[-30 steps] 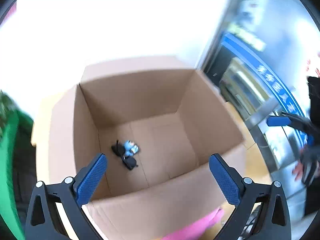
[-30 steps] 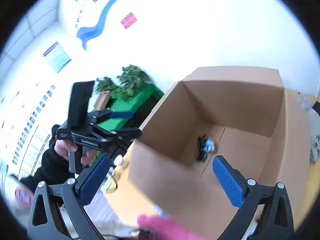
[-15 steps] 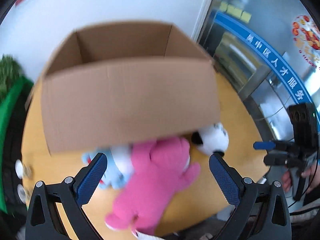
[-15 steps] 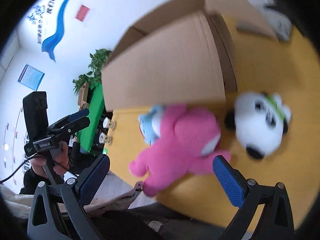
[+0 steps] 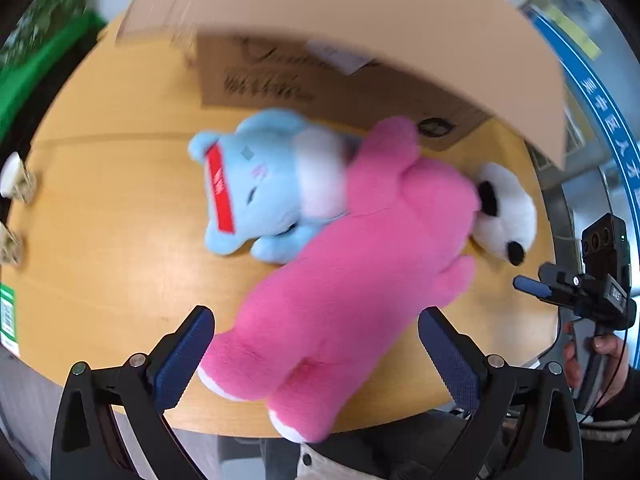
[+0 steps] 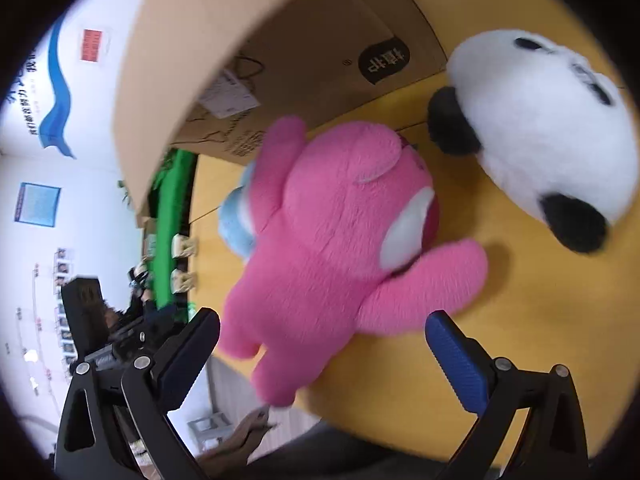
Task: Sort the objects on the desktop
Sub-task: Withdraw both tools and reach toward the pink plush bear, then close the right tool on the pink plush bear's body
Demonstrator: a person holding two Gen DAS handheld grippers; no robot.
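Both grippers, left (image 5: pixel 316 344) and right (image 6: pixel 322 340), hover with jaws wide apart over a pink bear (image 5: pixel 352 256) beside the box (image 5: pixel 360 40)

Three plush toys lie on the wooden table (image 5: pixel 100 272) in front of a cardboard box (image 5: pixel 360 40).
The pink plush (image 5: pixel 352 280) lies between the blue plush (image 5: pixel 256 192) and panda plush (image 5: pixel 506 208), touching both; the left gripper (image 5: pixel 316 354) hovers spread wide over its legs.
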